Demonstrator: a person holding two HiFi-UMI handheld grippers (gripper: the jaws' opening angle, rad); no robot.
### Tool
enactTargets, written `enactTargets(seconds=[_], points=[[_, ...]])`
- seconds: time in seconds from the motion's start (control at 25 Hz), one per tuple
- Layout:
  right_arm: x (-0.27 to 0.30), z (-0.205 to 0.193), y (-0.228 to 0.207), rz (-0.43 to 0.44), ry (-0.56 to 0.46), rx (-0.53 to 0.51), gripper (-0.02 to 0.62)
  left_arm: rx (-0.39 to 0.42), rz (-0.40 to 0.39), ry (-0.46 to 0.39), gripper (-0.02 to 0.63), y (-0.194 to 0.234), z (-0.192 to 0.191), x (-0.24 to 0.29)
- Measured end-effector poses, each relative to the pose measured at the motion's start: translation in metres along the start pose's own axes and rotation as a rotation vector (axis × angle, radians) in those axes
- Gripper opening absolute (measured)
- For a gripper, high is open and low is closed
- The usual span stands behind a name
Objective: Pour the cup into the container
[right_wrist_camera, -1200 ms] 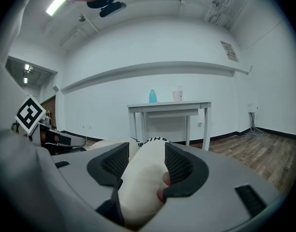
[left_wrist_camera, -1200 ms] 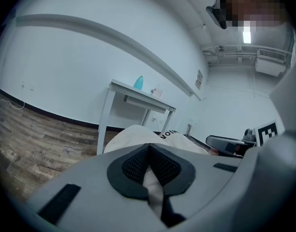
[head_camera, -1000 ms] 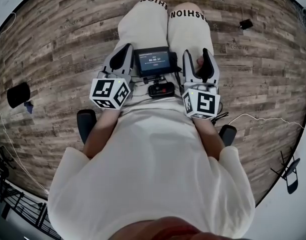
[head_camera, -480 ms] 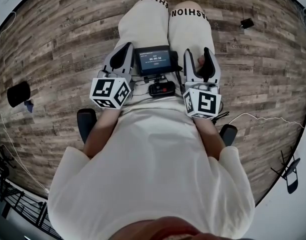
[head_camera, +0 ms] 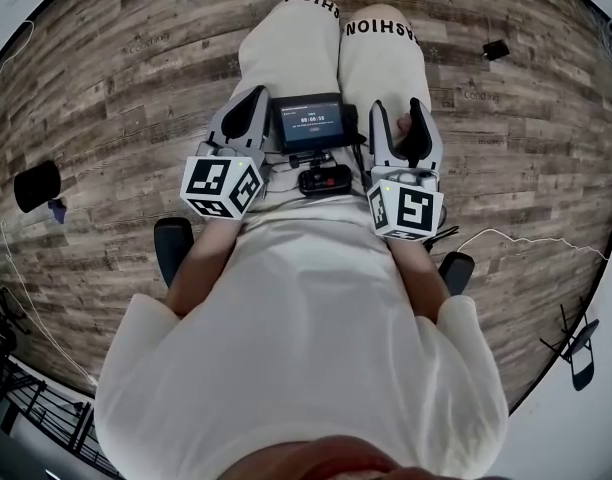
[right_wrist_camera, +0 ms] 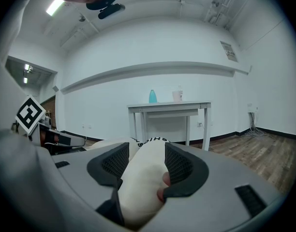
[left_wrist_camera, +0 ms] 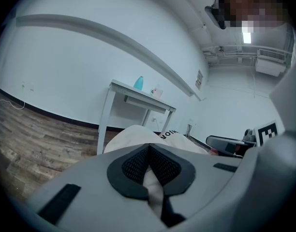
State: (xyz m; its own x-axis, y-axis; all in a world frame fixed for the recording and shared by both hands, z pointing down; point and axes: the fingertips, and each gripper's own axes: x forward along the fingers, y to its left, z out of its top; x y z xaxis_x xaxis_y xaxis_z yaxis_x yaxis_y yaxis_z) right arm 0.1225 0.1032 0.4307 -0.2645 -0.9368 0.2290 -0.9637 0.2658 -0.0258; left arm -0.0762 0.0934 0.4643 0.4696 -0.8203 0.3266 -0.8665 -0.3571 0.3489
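I sit with both grippers resting on my lap, far from the table. A white table (right_wrist_camera: pixel 170 105) stands by the far wall with a blue container (right_wrist_camera: pixel 152 96) and a small white cup (right_wrist_camera: pixel 177 95) on it. The left gripper view shows the same table (left_wrist_camera: pixel 138 93), blue container (left_wrist_camera: pixel 139 82) and cup (left_wrist_camera: pixel 156 92). My left gripper (head_camera: pixel 248 108) (left_wrist_camera: pixel 149 151) is shut with nothing in it. My right gripper (head_camera: pixel 401 128) (right_wrist_camera: pixel 145 151) stands open, its jaws apart over my trouser leg; a small pinkish spot by the right jaw's inner edge is unclear.
A small screen (head_camera: pixel 308 121) and a black camera (head_camera: pixel 323 179) sit on my lap between the grippers. Wooden floor lies all around. A black object (head_camera: pixel 36 186) lies at the left, a white cable (head_camera: pixel 516 236) at the right, chair wheels (head_camera: pixel 172 243) below me.
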Motion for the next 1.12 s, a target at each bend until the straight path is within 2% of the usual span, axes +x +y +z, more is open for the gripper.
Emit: enactTargets(seconds=[0.88,1.12], points=[[0.0008,-0.0013,0.0005,0.002,0.004,-0.009,0.218,0.002,0.003,0.000,0.011,0.0006,-0.0012,0.0011],[-0.0015,0.0010,-0.0027,-0.007,0.004,0.004,0.173,0.001,0.002,0.002,0.011,0.0016,-0.0009,0.0013]])
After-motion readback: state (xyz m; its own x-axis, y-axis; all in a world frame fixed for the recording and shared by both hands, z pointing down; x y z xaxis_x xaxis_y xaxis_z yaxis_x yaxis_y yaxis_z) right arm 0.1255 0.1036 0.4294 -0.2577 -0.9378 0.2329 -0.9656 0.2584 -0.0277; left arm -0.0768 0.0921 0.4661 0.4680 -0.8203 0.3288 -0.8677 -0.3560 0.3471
